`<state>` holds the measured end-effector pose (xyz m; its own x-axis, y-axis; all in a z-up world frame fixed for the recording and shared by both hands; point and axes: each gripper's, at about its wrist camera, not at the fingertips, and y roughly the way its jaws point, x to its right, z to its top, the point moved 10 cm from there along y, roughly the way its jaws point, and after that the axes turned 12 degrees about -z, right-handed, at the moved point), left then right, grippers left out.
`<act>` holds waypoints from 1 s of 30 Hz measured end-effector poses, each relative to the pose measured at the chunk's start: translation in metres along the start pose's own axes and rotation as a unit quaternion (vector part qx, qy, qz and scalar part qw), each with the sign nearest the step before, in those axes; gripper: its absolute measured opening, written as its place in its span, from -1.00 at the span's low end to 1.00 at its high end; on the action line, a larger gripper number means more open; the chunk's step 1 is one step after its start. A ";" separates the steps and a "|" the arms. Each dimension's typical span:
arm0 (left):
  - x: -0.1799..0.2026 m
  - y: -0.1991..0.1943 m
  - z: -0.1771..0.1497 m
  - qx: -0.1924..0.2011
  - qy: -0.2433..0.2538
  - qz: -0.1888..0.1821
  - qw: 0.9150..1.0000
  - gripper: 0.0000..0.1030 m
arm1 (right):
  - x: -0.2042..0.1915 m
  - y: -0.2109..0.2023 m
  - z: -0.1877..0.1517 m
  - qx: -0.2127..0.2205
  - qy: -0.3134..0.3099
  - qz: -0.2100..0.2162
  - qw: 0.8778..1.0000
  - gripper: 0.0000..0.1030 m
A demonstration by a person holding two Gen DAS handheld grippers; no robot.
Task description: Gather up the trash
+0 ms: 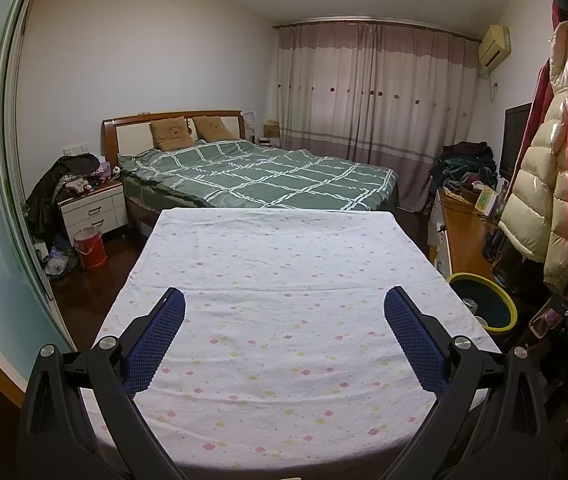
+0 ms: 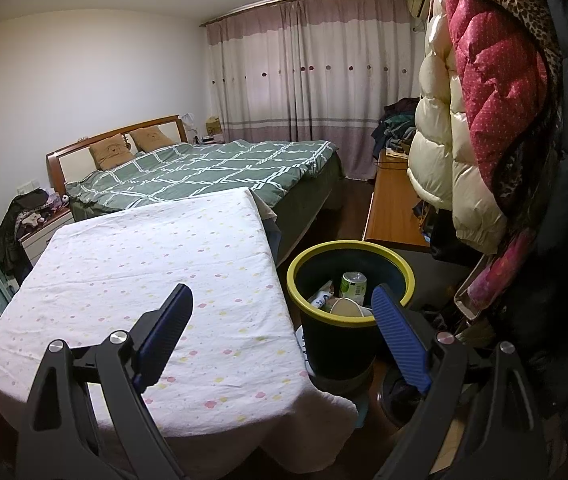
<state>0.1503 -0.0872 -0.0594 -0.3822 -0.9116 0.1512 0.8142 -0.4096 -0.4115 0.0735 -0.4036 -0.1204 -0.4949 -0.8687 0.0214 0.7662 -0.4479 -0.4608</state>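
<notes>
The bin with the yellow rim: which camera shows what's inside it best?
The right wrist view. It looks down into the bin, showing a can, a wrapper and a pale cup. The left wrist view catches only part of its rim past the table's edge, with the contents barely visible.

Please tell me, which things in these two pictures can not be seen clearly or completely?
- Bin bottom: right wrist view, hidden under the can, wrapper and pale cup-like piece.
- Bin contents: left wrist view, mostly cut off by the table edge.
- Floor under the table: both views, covered by the cloth.
- Nightstand clutter: too small to identify.
</notes>
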 end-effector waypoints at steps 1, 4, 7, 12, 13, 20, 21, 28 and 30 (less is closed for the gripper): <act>0.000 0.000 0.000 0.000 -0.001 0.000 1.000 0.91 | 0.000 0.001 0.000 0.000 0.000 0.000 1.000 0.67; 0.000 0.001 -0.001 0.000 0.002 0.001 1.000 0.91 | -0.001 0.000 0.000 0.000 0.002 0.000 1.000 0.68; 0.000 0.001 -0.001 -0.001 0.000 -0.002 1.000 0.91 | 0.000 0.000 0.000 0.000 0.001 0.001 1.000 0.68; 0.000 0.001 -0.003 -0.003 0.000 -0.003 1.000 0.91 | 0.000 0.000 0.000 -0.001 0.001 0.001 1.000 0.68; 0.000 0.002 -0.003 -0.003 0.000 -0.003 1.000 0.91 | 0.000 0.000 0.000 0.000 0.001 0.000 1.000 0.68; 0.001 0.003 -0.003 -0.005 0.000 -0.003 1.000 0.91 | -0.001 0.002 -0.001 -0.002 0.003 -0.001 1.000 0.68; 0.001 0.003 -0.003 -0.005 0.001 -0.003 1.000 0.91 | -0.002 0.003 -0.002 -0.002 0.004 0.000 1.000 0.68; 0.003 0.007 -0.006 -0.008 0.003 -0.002 1.000 0.91 | -0.002 0.005 -0.003 -0.005 0.006 0.001 1.000 0.68; 0.004 0.007 -0.005 -0.008 0.002 -0.003 1.000 0.91 | -0.001 0.005 -0.003 -0.005 0.006 0.001 1.000 0.68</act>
<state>0.1520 -0.0931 -0.0666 -0.3893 -0.9089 0.1494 0.8046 -0.4145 -0.4253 0.0769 -0.4043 -0.1253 -0.4989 -0.8666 0.0107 0.7627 -0.4448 -0.4695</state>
